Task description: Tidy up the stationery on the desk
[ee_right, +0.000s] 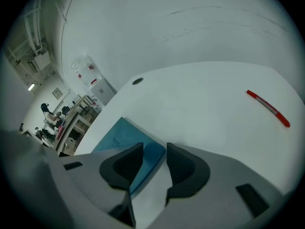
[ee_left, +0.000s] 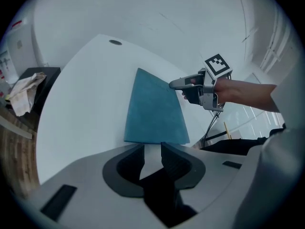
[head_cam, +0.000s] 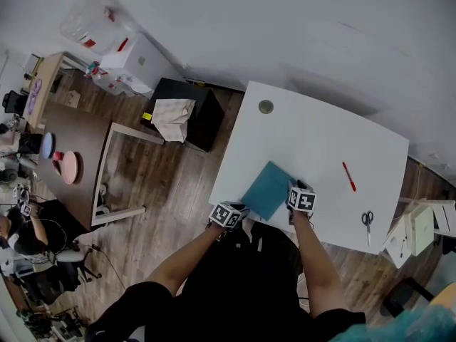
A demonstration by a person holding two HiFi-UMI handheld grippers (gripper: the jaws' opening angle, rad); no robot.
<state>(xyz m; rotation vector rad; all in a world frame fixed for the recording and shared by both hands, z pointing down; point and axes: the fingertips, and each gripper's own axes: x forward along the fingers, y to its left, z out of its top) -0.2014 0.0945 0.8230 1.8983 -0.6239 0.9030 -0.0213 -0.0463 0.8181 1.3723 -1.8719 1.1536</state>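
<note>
A blue notebook (head_cam: 267, 189) lies flat near the front edge of the white desk (head_cam: 313, 134). My left gripper (head_cam: 235, 206) is at the notebook's near-left edge. In the left gripper view the notebook (ee_left: 155, 109) starts just beyond the left gripper (ee_left: 152, 147), whose open jaws show only bare desk between them. My right gripper (head_cam: 298, 189) is at the notebook's right corner and also shows as the right gripper (ee_left: 174, 85) touching that edge. In the right gripper view the right gripper (ee_right: 154, 146) stands open with a corner of the notebook (ee_right: 114, 140) between its jaws.
A red pen (head_cam: 348, 177) lies to the right of the notebook, and the pen (ee_right: 268, 108) is well beyond my right jaws. Scissors (head_cam: 368, 219) lie near the desk's front right edge. A cable hole (head_cam: 266, 106) sits at the far left. A black cabinet (head_cam: 189, 112) stands left of the desk.
</note>
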